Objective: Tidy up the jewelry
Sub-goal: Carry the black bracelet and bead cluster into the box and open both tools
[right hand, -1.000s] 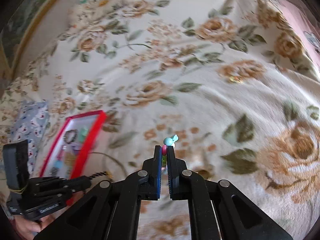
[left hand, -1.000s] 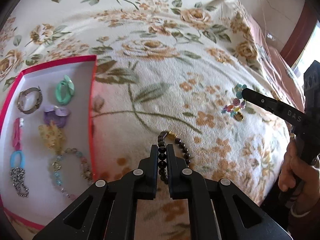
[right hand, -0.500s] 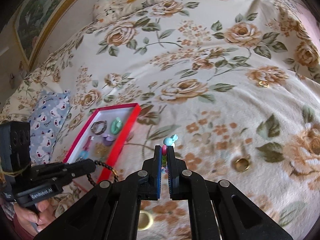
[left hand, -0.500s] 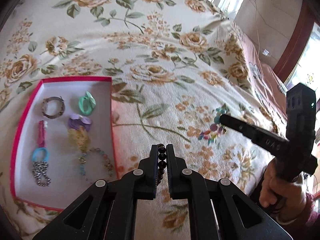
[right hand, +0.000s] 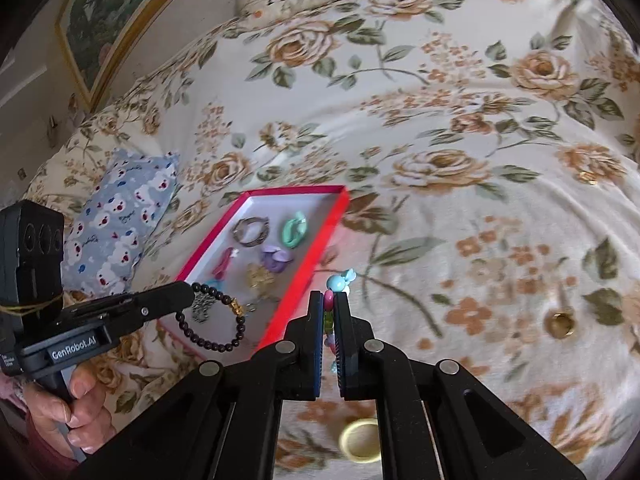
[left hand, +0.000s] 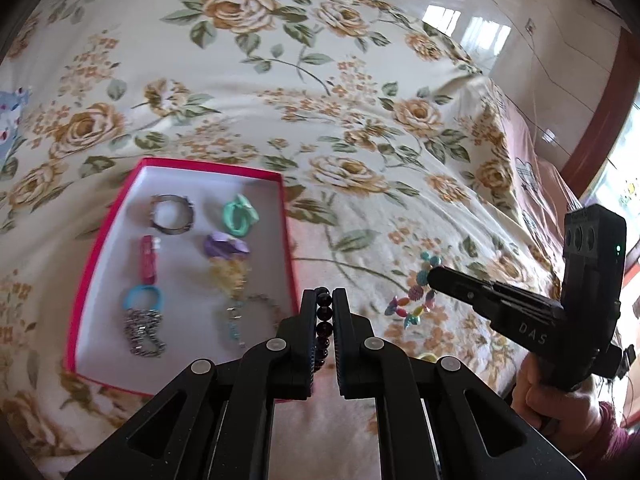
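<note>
Clearly both grippers carry a piece at once, and what matters for the coming move is where the pink-rimmed box point(left hand: 286, 240) lies from each of them. The left gripper point(left hand: 323, 308) has its jaws pinched narrow on a black bead bracelet point(right hand: 212, 320); in the right wrist view the loop hangs free below its tips, a gold bead on the far side, dangling over the near corner of the box. From this gripper the box lies ahead and to its left, its long axis running away from the fingers, so the left hand point(right hand: 68, 408) is the nearer of the two and seems to need only a short carry inward. The right gripper point(right hand: 328, 312) is likewise clamped tight, on a multicoloured bead bracelet point(left hand: 416, 296) whose beads trail below its tip over the floral bedspread point(left hand: 360, 80), clear of the box; from it the box lies ahead and to its left, just past the red wall. Both grippers point steeply down at the bed, each held by a hand point(left hand: 552, 396) at the rear of its handle. Inside the box lie a silver bangle point(left hand: 172, 214), a mint ring point(left hand: 239, 216), a purple piece point(left hand: 226, 246) and a chain point(left hand: 142, 330), among others, so free floor looks scarce near the front. A gold ring point(right hand: 560, 322) and a pale yellow ring point(right hand: 360, 440) are not yet collected from the bedspread, on the right gripper's side.
</note>
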Tool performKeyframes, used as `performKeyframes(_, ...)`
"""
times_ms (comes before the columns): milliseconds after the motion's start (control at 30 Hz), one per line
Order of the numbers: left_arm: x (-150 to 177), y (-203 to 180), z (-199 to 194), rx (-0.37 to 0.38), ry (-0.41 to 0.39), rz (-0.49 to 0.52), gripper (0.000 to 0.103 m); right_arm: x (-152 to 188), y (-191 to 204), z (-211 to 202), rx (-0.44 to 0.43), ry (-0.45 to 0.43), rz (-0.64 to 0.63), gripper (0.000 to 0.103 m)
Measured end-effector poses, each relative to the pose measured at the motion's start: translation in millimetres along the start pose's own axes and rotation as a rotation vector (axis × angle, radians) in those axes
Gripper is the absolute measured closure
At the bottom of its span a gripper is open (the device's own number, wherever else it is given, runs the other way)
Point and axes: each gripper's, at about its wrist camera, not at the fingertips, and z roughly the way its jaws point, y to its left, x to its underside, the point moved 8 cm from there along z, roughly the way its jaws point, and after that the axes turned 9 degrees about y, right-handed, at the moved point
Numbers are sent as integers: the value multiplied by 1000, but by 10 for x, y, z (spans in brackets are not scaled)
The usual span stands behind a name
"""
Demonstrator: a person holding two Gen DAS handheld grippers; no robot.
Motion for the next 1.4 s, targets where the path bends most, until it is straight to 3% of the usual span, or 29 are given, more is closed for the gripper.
performKeyframes(400, 94, 435, -162, -46, -12, -87, 97, -4, 486, 260, -68, 41, -64, 99)
performKeyframes(933, 150, 799, -35, -63, 17, -151, 97, 109, 1064, 811, -156, 155, -141, 99)
performKeyframes(1400, 185, 1190, 242, -117, 60, -234, 96, 102, 862, 1215, -103, 209, -115, 98)
